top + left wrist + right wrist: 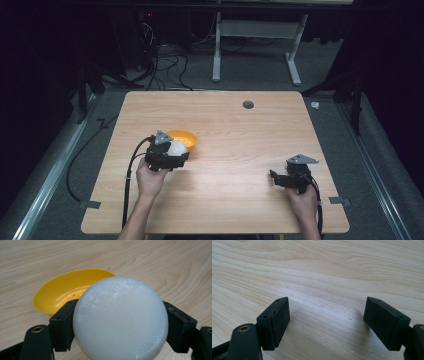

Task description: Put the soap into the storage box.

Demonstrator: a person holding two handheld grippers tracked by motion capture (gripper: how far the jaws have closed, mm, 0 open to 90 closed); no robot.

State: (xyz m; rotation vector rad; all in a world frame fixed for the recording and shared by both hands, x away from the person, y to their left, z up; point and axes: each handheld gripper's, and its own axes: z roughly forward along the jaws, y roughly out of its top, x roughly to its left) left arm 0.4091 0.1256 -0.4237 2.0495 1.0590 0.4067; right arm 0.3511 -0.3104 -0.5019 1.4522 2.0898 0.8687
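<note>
Left gripper (pixel 120 322) pinching white ball (pixel 120 317), frame middle. Yellow bowl (pixel 62 292) just behind. Lift ball over bowl, lower gently, let go. Right gripper (pixel 325 320) spread, holding nothing.

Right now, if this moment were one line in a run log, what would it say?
left gripper: shut on white ball | yellow bowl: just beyond ball, empty | right gripper: open, over bare table

Ball (pixel 120 317): milky white plastic, smooth, faintly scuffed, dull sheen. Bowl (pixel 62 293): yellow plastic, glossy. Bench (pixel 324 272): pale wood grain, smooth, satin. Left tongs (pixel 120 327), right tongs (pixel 325 322): black plastic, matt.
</note>
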